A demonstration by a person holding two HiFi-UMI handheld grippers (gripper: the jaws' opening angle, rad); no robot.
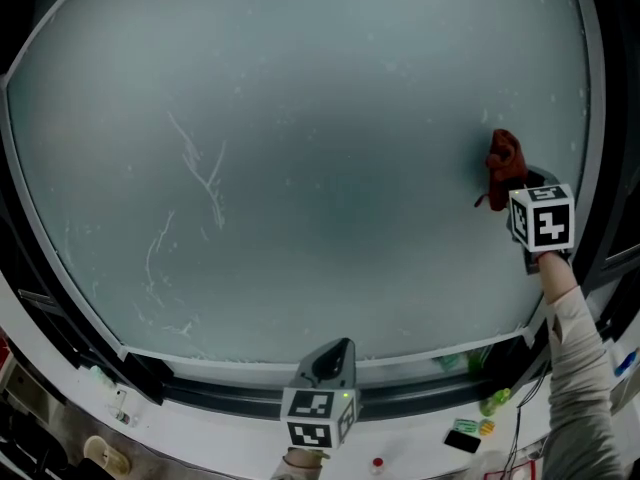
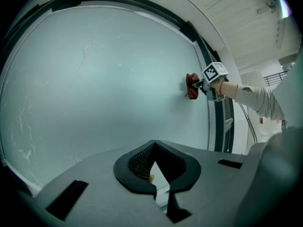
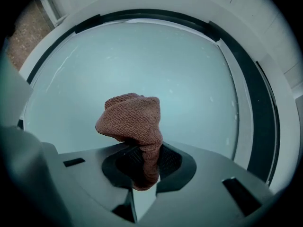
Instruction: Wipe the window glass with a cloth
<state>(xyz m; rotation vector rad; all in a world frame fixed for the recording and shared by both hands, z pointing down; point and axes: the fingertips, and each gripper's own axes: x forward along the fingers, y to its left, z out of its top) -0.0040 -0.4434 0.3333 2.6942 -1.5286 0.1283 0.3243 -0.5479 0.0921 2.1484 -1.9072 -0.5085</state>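
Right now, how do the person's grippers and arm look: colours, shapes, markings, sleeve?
Left gripper and right gripper are matte grey, with black mesh-textured pads in a rounded recess. Each carries a white cube with black square markers: left cube, right cube. The right arm wears a light grey long sleeve.

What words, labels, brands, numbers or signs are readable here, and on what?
No readable text in any view.
Left gripper's black-and-white marker cube: square patterns only, no letters or numbers.
Right gripper's marker cube: the same.
Small flat black item near the lower edge: too small to read.
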